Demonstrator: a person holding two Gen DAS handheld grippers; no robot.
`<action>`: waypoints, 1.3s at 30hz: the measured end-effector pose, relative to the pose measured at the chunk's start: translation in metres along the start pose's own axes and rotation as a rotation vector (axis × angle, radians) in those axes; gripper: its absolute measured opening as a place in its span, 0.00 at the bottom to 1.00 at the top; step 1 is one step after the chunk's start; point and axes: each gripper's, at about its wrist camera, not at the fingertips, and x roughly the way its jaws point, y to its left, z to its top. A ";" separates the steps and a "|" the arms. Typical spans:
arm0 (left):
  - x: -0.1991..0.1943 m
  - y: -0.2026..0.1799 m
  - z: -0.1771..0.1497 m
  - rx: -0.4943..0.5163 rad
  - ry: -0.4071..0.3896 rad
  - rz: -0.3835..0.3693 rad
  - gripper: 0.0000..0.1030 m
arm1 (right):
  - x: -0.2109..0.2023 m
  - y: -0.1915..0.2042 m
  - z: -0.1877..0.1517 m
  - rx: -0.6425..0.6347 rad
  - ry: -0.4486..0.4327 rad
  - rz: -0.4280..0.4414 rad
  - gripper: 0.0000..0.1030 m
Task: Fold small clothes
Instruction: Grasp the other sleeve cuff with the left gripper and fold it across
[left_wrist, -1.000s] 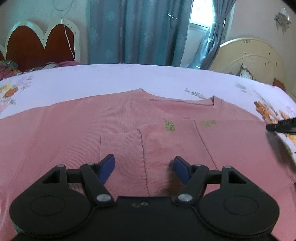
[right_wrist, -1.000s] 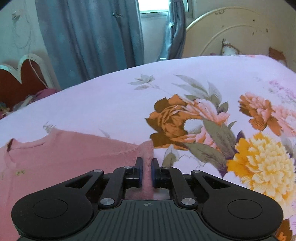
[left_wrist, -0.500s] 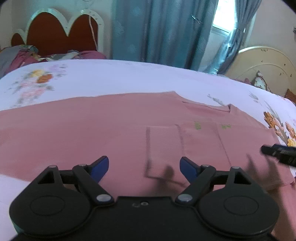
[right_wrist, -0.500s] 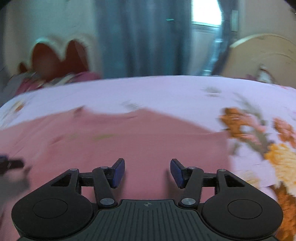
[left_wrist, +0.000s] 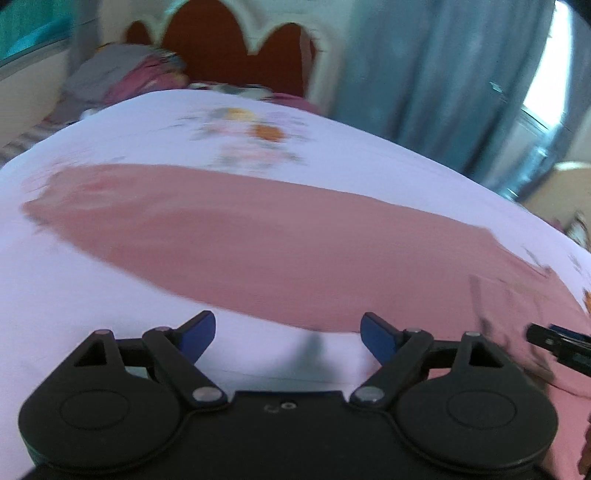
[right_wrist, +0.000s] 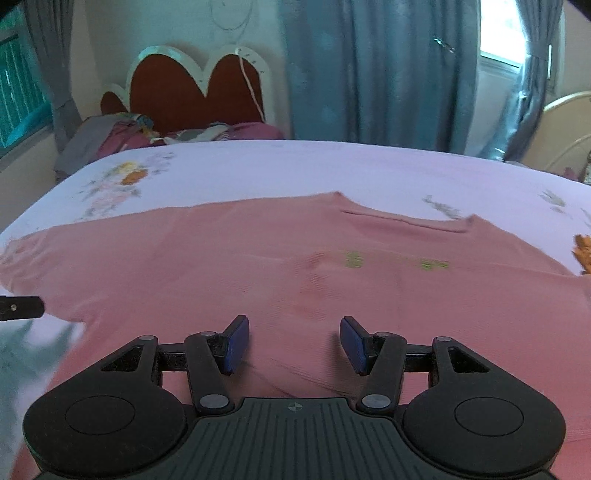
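A pink knitted sweater (right_wrist: 295, 266) lies spread flat on a bed covered with a pale lilac floral sheet (right_wrist: 332, 166), its neckline (right_wrist: 402, 218) toward the curtains and its long sleeve (left_wrist: 207, 229) stretched out to the left across the bedding. On the chest, just below the neckline, sit two small patches of green embroidery (right_wrist: 354, 258) that may be characters or a logo (too blurred and small to read, so no brand or word can be made out). The right gripper (right_wrist: 293, 343) hangs over the lower body of the sweater with its blue pads (right_wrist: 236, 343) apart and nothing between them but the fabric below; it grips nothing. The left gripper (left_wrist: 288, 334) stands with its jaws wide, empty, over the bare sheet just beside the lower edge of the sleeve, and its blue pads (left_wrist: 199, 330) touch no cloth. The left wrist view is smeared with motion blur. Each gripper's tip shows at the edge of the other's view, a dark finger at the far right of the left view and one at the far left of the right view. Behind the bed stand a red scalloped headboard (right_wrist: 184, 85), blue-grey curtains (right_wrist: 369, 70) and a heap of mixed laundry (right_wrist: 122, 136) by the headboard.
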 end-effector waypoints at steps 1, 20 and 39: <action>0.000 0.017 0.003 -0.029 -0.004 0.019 0.83 | 0.001 0.006 0.001 -0.002 -0.004 0.002 0.53; 0.049 0.172 0.048 -0.416 -0.094 0.143 0.68 | 0.025 0.008 0.006 0.048 0.015 -0.145 0.53; 0.011 0.088 0.067 -0.222 -0.273 -0.078 0.05 | 0.014 -0.015 0.000 0.109 0.001 -0.116 0.53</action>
